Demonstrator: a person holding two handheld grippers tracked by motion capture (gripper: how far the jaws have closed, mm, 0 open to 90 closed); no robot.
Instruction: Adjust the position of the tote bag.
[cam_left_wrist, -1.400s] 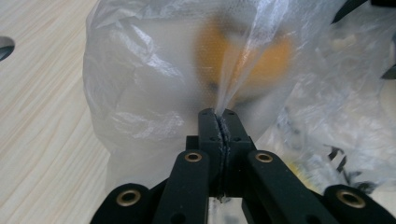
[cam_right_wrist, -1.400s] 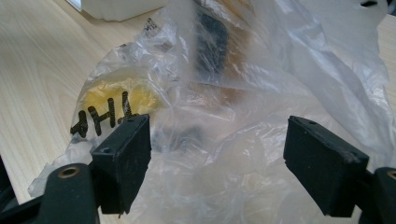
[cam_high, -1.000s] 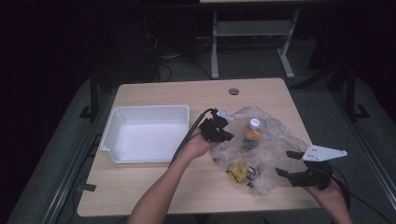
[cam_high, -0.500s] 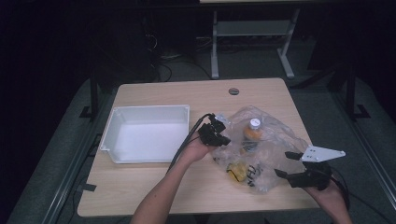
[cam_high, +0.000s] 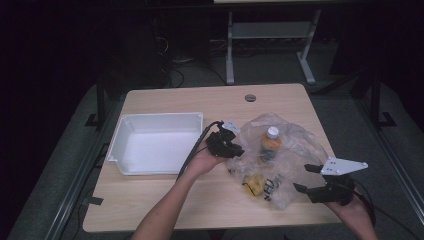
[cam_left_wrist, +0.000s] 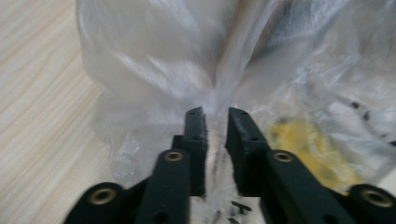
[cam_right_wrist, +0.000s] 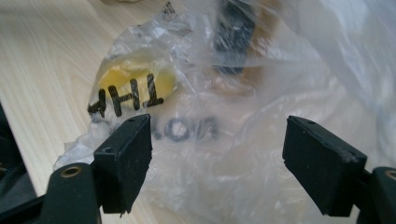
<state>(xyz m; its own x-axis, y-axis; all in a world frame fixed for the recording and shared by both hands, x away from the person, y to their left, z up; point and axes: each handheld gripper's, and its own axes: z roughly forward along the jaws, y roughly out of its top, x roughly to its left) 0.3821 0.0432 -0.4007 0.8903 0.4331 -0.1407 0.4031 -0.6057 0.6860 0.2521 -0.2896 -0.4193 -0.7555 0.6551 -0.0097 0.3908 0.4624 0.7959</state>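
We have the left claw (cam_left_wrist: 215, 116) at the near edge of the clear plastic bag (cam_high: 285, 160), and its jaws have just been opening: they stand a little apart with a fold of the film between them, loosely, no longer pinched. The bag lies on the table (cam_high: 165, 205) just ahead of this claw, with a bottle (cam_high: 270, 141) and something yellow (cam_high: 254, 184) inside. Our right claw (cam_right_wrist: 217, 154) waits spread wide at the bag's other side, touching nothing. We judge the left grip is being released, perhaps to retake the bag. The white tray (cam_high: 155, 145) sits behind the left claw.
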